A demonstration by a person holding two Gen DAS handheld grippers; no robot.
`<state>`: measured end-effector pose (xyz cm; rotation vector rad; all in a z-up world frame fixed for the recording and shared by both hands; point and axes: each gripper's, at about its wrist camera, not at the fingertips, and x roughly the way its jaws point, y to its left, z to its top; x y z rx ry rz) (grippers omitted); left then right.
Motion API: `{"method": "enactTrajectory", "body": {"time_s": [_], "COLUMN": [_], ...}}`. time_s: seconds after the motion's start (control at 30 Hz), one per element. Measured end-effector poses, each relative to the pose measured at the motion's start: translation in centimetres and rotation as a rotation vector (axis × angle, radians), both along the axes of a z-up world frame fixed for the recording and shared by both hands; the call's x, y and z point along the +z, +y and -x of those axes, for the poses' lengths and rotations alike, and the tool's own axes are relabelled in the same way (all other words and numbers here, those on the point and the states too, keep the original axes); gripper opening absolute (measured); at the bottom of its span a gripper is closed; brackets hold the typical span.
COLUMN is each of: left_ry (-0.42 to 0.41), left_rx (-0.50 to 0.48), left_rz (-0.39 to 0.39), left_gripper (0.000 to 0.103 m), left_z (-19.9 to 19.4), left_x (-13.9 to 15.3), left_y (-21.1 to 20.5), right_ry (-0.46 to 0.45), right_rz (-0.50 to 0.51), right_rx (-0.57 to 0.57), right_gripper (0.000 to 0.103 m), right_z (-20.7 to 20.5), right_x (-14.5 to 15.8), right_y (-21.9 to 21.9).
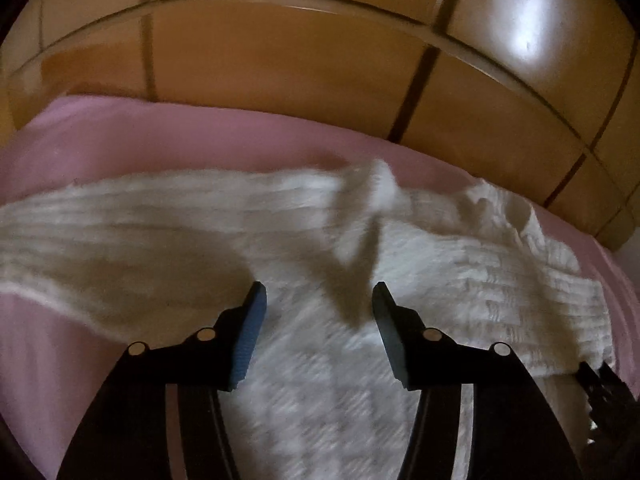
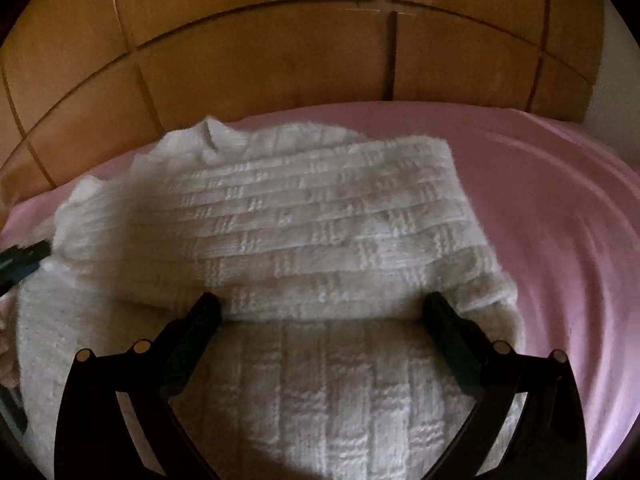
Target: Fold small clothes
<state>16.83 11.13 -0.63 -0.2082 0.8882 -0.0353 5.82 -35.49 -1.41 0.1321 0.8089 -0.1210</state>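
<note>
- Left gripper (image 1: pixel 319 300), black w/ blue ribbed pads: jaws apart at about half spread, nothing between them; tips hang just above the cloth, pads not pressing it.
- Right gripper (image 2: pixel 322 310), black: jaws spread wide, nothing pinched; tips sit at the near edge of the folded-over flap, contact can't be told.
- White knitted sweater w/ raised block pattern (image 2: pixel 312 232) lies on the pink bedsheet (image 2: pixel 552 208), directly under both grippers. Upper part is doubled over the lower body panel, fold edge running across btw the right gripper's tips.
- In the left wrist view the sweater (image 1: pixel 168 240) stretches side to side, w/ a small raised peak of knit past the tips near the far edge.
- Far left edge of the right wrist view: tip of the other gripper just beside the sweater's edge.
- Pink sheet shows bare around the garment, esp. right side, w/ soft creases.
- Beyond the bed: glossy orange-brown wooden panelled wardrobe doors (image 2: pixel 280 52), light glare top right in the left view.
</note>
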Motion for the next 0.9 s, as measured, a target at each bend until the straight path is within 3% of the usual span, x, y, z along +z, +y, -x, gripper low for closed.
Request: {"method": "enactTrajectory", "body": {"time_s": [0.17,0.33,0.43,0.57,0.67,0.8,0.9], "left_ry": [-0.001,-0.006,-0.032,-0.055,-0.065,-0.069,-0.063], "left_rx": [0.036,0.165,0.300,0.532,0.646,0.728,0.753], "left_rz": [0.145,0.338,0.387,0.463,0.509,0.598,0.622], "left_gripper": [0.054,0.054,0.059,0.059,0.059,0.059,0.059], "left_z": [3.2,6.7,9.1,12.1,13.5,14.0,13.1], "left_x": [0.7,0.8,0.8,0.4,-0.1,-0.7,-1.0], "left_y": [4.5,12.8,18.4,26.6,31.5,36.2,38.0], "right_ry": [-0.003,-0.005,-0.007,-0.009,-0.010,-0.010,-0.010], "right_rz": [0.040,0.040,0.037,0.026,0.018,0.019,0.020], "right_rx": [-0.009,-0.013,-0.015,-0.015,-0.018,-0.019,-0.018], "right_gripper": [0.101,0.101,0.101,0.101,0.101,0.101,0.101], "right_z": [0.0,0.1,0.1,0.1,0.6,0.7,0.7], "right_x": [0.0,-0.2,-0.3,-0.4,-0.3,-0.2,-0.2], "right_y": [0.6,0.3,0.3,0.2,0.1,0.2,0.2]}}
